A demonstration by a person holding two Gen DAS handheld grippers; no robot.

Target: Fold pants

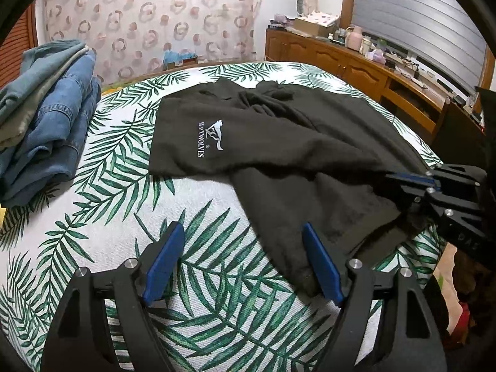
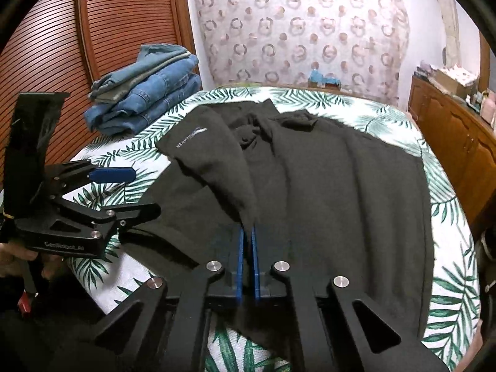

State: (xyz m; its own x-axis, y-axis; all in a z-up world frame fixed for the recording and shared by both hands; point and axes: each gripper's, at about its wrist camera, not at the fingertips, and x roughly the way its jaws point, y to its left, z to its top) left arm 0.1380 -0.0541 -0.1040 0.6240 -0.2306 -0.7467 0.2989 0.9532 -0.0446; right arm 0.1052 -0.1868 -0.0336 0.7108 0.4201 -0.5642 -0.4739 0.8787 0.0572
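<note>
- Your right gripper (image 2: 247,232) is pressed together on a fold of the pants (image 2: 341,204) at their near edge; the blue pads meet with black cloth caught between the tips.
- Your left gripper (image 1: 241,238) stands spread over the bed (image 1: 93,217); nothing is between its pads; its right pad just touches or overlaps the near leg end, I cannot tell which.
- The pants lie crumpled across the middle of the bed, one leg with a white logo (image 1: 210,136) thrown over toward the jeans (image 1: 46,117); the long axis seems to run from you away toward the curtain (image 1: 148,18).
- The move turns on this: the loose leg end lies right of your left gripper's gap, so that hand is nearer; shift it right before you close.
</note>
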